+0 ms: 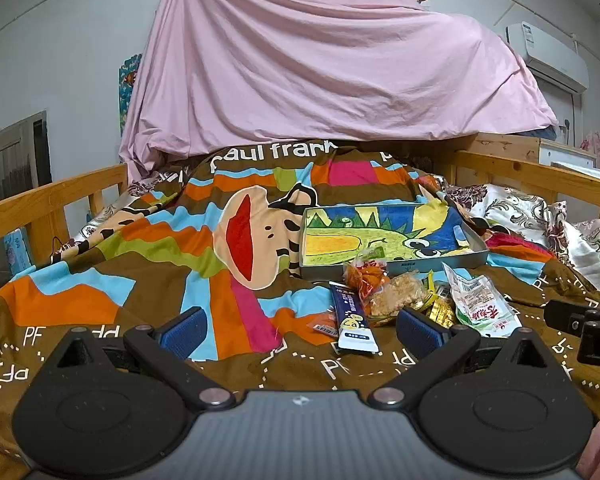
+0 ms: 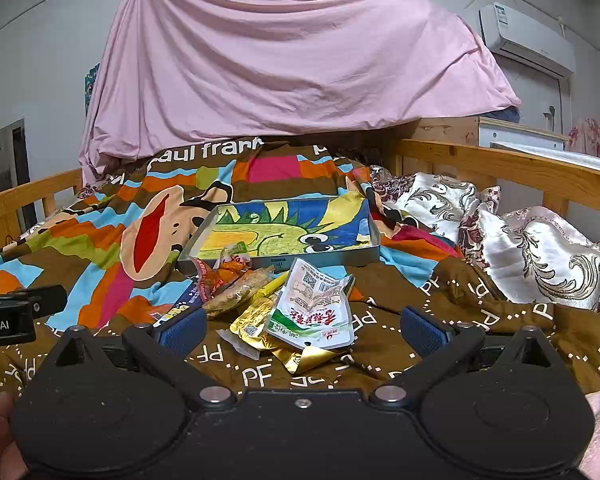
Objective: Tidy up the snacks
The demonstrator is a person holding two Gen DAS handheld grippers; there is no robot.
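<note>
At the bottom of each wrist view, the left gripper (image 1: 300,330) and right gripper (image 2: 302,330) hover with jaws released, grasping nothing. Just beyond them, mid-frame on the brown bedspread (image 1: 100,280), lies a heap of snacks — a blue stick pack (image 1: 350,318), a white-green pouch (image 2: 314,312), gold wrappers (image 2: 256,322). Behind the heap sits a shallow tray (image 1: 396,268) with a colourful drawing inside. Farther up — a pink sheet (image 1: 320,68).
</note>
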